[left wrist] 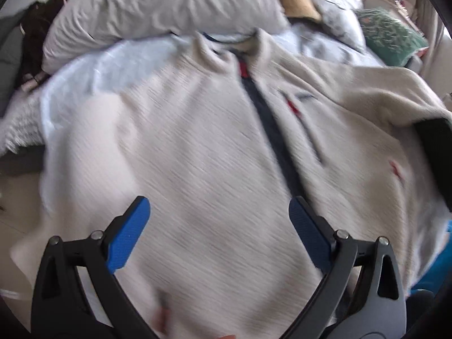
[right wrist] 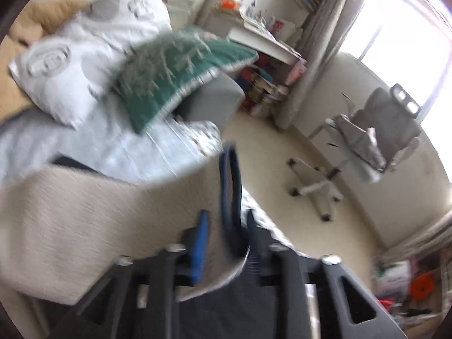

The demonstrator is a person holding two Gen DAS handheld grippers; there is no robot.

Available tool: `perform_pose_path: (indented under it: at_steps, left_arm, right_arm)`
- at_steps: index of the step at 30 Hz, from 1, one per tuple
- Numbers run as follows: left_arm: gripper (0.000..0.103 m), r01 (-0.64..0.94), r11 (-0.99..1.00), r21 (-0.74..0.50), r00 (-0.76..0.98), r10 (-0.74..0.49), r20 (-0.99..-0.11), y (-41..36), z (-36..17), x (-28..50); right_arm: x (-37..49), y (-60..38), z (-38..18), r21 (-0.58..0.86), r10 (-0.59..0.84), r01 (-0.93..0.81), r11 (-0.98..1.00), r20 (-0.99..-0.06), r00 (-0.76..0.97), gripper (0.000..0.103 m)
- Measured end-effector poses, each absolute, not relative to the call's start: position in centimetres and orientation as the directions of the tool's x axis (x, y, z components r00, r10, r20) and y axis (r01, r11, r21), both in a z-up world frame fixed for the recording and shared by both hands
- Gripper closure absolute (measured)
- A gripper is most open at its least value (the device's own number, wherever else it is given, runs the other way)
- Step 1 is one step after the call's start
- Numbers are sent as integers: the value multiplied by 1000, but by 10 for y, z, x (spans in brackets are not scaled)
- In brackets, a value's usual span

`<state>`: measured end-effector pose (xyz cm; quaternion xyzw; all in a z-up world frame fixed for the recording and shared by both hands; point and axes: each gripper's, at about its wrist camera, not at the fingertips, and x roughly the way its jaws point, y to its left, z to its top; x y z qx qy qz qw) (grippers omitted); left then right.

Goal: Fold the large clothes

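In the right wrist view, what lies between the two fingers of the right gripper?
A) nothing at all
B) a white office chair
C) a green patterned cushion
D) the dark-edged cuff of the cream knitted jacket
D: the dark-edged cuff of the cream knitted jacket sits between the fingers of the right gripper.

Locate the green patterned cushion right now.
The green patterned cushion sits upper-left of centre in the right wrist view, leaning on the white embossed pillow above the pale blue duvet; the left wrist view shows it at far upper right.
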<state>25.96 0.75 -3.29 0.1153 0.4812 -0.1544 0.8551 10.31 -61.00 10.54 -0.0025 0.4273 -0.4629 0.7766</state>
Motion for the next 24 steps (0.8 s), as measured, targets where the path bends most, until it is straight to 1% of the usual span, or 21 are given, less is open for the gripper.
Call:
perform_pose_path:
  at_steps: [1, 3, 5, 7, 9, 10, 11, 13, 15, 16, 18, 19, 22, 24]
  left_arm:
    - [4, 369, 926, 80, 505, -128, -854, 13, -28, 274]
    - [4, 362, 922, 136, 534, -86, -841, 20, -21, 302]
    - [4, 367, 915, 166, 544, -66, -837, 25, -21, 336]
    - [4, 367, 910, 192, 539, -40, -841, 25, -32, 374]
    - [4, 362, 908, 212, 534, -16, -845, 26, -43, 400]
    - [4, 361, 908, 213, 527, -10, -850, 26, -51, 416]
    - [4, 354, 912, 208, 520, -7, -854, 28, -60, 432]
    - [5, 334, 921, 202, 524, -3, -852, 32, -72, 459]
    - [9, 330, 925, 187, 523, -14, -852, 34, -80, 476]
    - [10, 338, 926, 167, 517, -34, -855, 34, -85, 484]
    - [20, 370, 921, 121, 492, -84, -866, 32, -95, 498]
    - [23, 397, 912, 105, 478, -107, -872, 29, -101, 505]
    - [24, 457, 885, 92, 469, -151, -870, 20, -109, 516]
    - [24, 479, 875, 72, 456, -177, -872, 17, -115, 526]
  right_arm:
    - [107, -600, 115, -371, -716, 711, 597, -645, 265, 36]
    - [123, -583, 128, -358, -708, 678, 642, -616, 346, 36]
    - [144, -560, 137, -357, -679, 623, 696, -610, 409, 34]
    - [173, -530, 140, -345, -621, 543, 765, -616, 484, 26]
    - [206, -499, 132, -306, -525, 444, 843, -649, 550, 23]
    - [230, -478, 122, -268, -443, 365, 892, -682, 582, 23]
    - [243, -464, 116, -251, -401, 322, 913, -699, 592, 23]
    - [286, -423, 83, -210, -284, 192, 959, -752, 594, 23]
    - [319, -391, 51, -210, -225, 94, 973, -785, 577, 23]
    - [330, -381, 36, -217, -211, 58, 974, -796, 568, 23]
    - [353, -355, 5, -241, -195, -12, 971, -815, 545, 23]
    - [367, -345, -11, -250, -188, -46, 967, -824, 534, 23]
    - [400, -329, -46, -239, -163, -91, 967, -850, 501, 24]
    - [413, -330, -59, -222, -153, -85, 971, -856, 493, 24]
